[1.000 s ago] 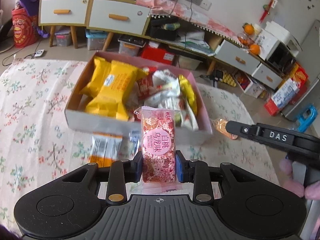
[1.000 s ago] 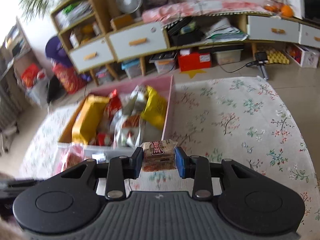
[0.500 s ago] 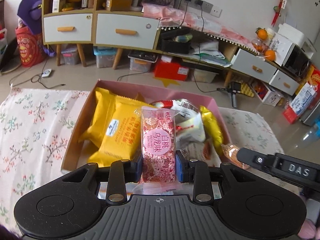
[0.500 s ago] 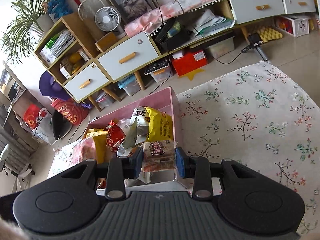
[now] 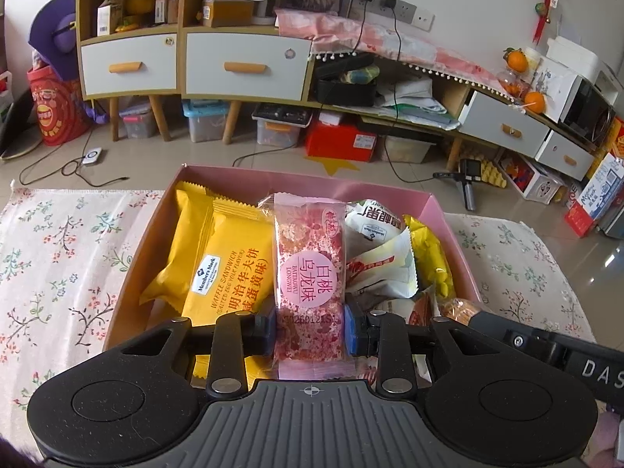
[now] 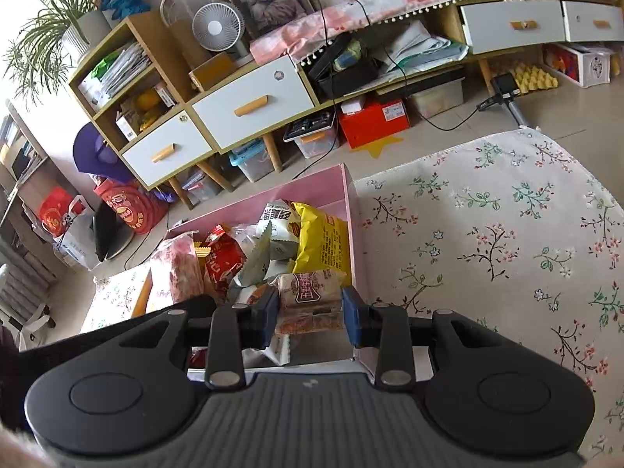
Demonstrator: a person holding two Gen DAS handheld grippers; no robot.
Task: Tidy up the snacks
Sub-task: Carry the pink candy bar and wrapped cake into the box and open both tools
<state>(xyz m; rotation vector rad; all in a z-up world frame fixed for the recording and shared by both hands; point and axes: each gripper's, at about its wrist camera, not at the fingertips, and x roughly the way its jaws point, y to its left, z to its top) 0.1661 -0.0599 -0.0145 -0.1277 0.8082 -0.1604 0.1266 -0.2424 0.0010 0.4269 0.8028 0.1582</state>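
Late stage, by my reading: left gripper is pinching a pink packet and right gripper a brown packet, both hovering mid-frame over the nearly full pink box, neither dropped in yet.

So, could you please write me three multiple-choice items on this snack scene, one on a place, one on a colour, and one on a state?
1. Where do the yellow waffle sandwich packs lie?
A. in the pink box
B. on the floor
C. on a shelf

2. What colour are the walls of the box?
A. blue
B. pink
C. green

3. What is the left gripper doing?
A. standing open and empty
B. pinching the cloth
C. clamping a pink floral snack pack

Answers: 1 A, they rest inside the box walls; 2 B, its rim and sides are pink; 3 C, both pads press the pack's sides.
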